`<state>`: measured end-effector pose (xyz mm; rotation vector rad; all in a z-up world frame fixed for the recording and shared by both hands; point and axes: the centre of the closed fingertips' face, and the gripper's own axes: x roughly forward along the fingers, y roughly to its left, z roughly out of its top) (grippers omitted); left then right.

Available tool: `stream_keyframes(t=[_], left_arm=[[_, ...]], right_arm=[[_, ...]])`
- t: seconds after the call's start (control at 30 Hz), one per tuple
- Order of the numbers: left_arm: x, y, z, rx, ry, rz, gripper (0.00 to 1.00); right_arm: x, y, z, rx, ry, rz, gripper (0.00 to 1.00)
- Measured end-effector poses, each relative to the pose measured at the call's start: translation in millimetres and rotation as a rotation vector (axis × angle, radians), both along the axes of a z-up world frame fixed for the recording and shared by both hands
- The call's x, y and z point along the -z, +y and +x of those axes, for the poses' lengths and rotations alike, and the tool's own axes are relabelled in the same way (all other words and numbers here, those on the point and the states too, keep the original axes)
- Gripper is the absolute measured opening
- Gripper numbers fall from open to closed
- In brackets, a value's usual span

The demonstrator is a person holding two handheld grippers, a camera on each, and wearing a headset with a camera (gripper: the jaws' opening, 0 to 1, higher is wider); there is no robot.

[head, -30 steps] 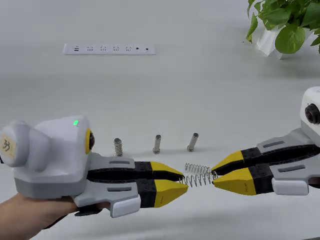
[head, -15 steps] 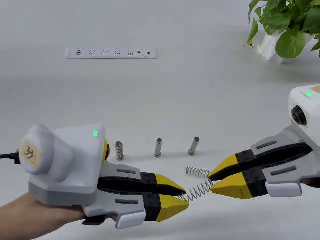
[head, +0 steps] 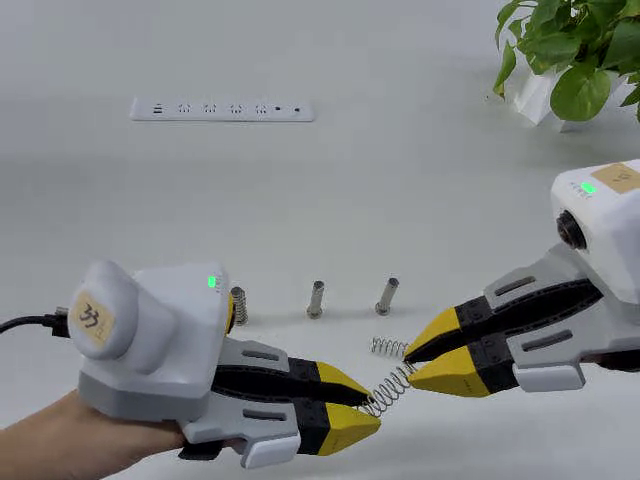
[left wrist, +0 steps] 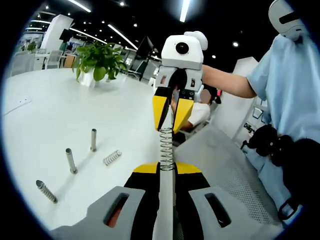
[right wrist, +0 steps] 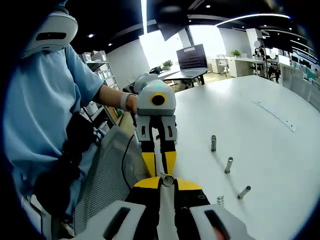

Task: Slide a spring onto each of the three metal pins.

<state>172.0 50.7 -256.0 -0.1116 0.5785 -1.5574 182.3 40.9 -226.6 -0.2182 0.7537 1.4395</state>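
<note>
A thin spring [head: 388, 388] stretches at a slant between my two grippers above the table. My left gripper [head: 365, 407] is shut on its lower end, my right gripper [head: 412, 364] on its upper end. In the left gripper view the spring [left wrist: 166, 147] runs straight up from the left gripper [left wrist: 166, 168] to the right one's yellow tips. Three metal pins stand in a row: the left pin [head: 238, 305] wears a spring, while the middle pin [head: 316, 298] and the right pin [head: 386, 295] are bare. A second loose spring [head: 388, 347] lies on the table.
A white power strip [head: 222, 110] lies at the far side of the table. A potted plant [head: 570, 50] stands at the far right corner. A person in a light blue shirt [left wrist: 285, 85] stands at the table's near edge.
The left gripper has sunk lower and the right one tilted down, so the held spring now slants and looks more stretched. The loose spring on the table shows apart from it.
</note>
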Motion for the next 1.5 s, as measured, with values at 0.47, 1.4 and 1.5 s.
stream_keyframes(t=[0.47, 1.4, 1.5], left_arm=[[9.1, -2.7, 1.4, -0.007, -0.013, 0.034, 0.07], [12.7, -3.7, 3.9, -0.066, -0.026, 0.006, 0.06], [15.5, -2.6, 4.1, -0.069, -0.029, 0.02, 0.06]], right_arm=[[3.4, 9.6, 2.7, -0.087, -0.054, -0.067, 0.06], [3.8, 17.1, 4.0, -0.131, -0.089, -0.097, 0.07], [4.5, 16.9, 4.8, -0.128, -0.092, -0.113, 0.18]])
